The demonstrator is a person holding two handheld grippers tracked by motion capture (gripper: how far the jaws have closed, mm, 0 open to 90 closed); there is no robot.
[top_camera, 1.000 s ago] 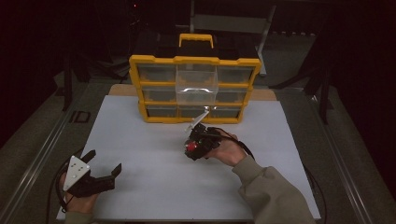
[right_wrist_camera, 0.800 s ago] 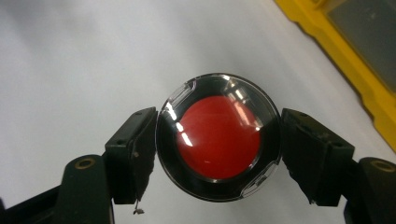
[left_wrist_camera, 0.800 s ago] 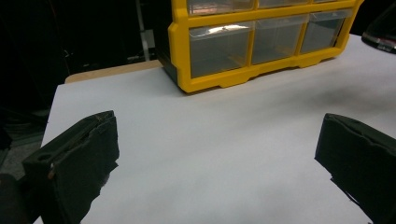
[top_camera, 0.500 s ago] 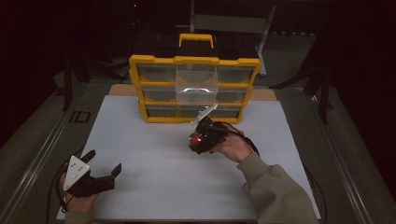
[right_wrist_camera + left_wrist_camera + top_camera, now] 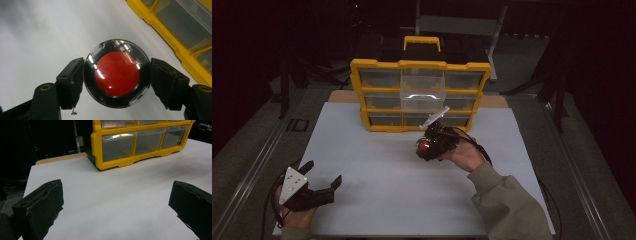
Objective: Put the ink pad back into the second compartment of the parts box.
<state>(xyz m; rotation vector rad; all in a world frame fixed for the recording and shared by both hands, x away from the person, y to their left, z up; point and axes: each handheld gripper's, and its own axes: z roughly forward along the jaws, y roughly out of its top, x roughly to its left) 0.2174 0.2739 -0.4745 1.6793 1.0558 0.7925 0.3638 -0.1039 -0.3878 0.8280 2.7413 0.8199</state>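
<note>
Right gripper [image 5: 117,75]: jaws pinch a round red disc in a clear-and-black case [image 5: 117,73], one jaw on each side of the rim, flat face toward the camera. Gripping by the rim leaves the face unobstructed and probably keeps the case from slipping. In the high view the disc [image 5: 425,146] is held above the white table [image 5: 377,165], just in front of the yellow drawer organizer [image 5: 419,95]. One clear middle drawer [image 5: 422,92] stands pulled out, likely the receiving compartment. Left gripper [image 5: 319,175]: jaws spread wide, holding nothing, resting at the table's near-left corner, well apart from the organizer, out of the working path.
</note>
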